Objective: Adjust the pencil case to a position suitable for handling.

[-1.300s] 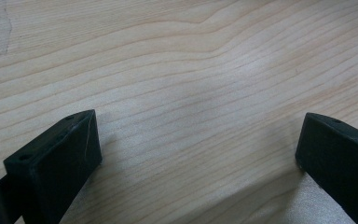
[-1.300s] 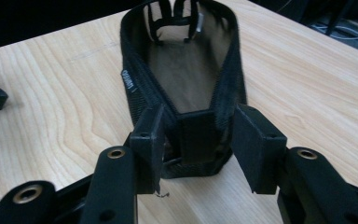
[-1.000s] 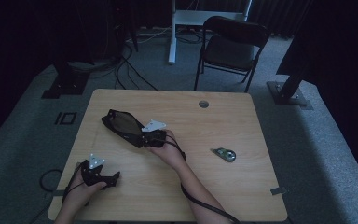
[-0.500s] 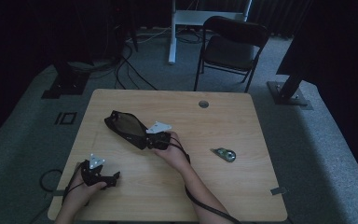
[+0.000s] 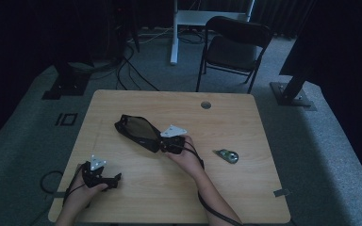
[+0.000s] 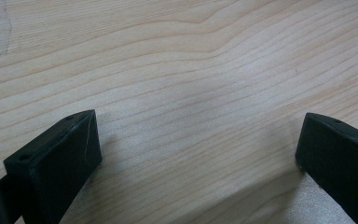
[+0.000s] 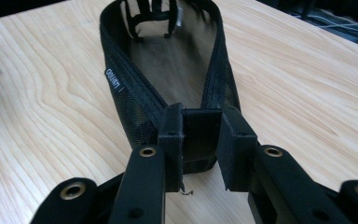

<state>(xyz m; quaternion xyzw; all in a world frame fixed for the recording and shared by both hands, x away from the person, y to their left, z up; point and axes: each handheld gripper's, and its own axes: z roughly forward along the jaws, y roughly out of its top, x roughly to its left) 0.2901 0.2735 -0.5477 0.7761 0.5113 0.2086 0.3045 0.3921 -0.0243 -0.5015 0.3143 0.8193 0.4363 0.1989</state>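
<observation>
While the black mesh pouch (image 7: 168, 79) lies on the wooden table (image 5: 245, 188), left of centre and towards the far side in the high view, its near end is pinched between the jaws of the right gripper (image 7: 200, 140), which are pressed together on the narrow fabric end by the zip. The pouch is seen unzipped, its mouth gaping open, with the zipper tape (image 7: 137, 100) running along both rims. It is judged to be light and soft: the mesh walls sag and bow, so little resistance is expected, yet the whole body can be expected to flop or drag if it is lifted by one end alone. The stitched end tab, where the hold is now taken, is judged the best place, since the webbing there is doubled and firmer than the mesh; a grip on the open mesh would likely slip or bunch. A small white label (image 7: 112, 79) is sewn on the side of the rim, with lettering printed on it, but the letters cannot be read with confidence. Meanwhile the left gripper (image 6: 196, 154) is held low over bare wood at the near left of the table, its jaws spread wide with nothing between them. Well apart from the pouch, to the right, a small green and grey object (image 5: 227, 156) is left lying on the table; what it is cannot be told.
</observation>
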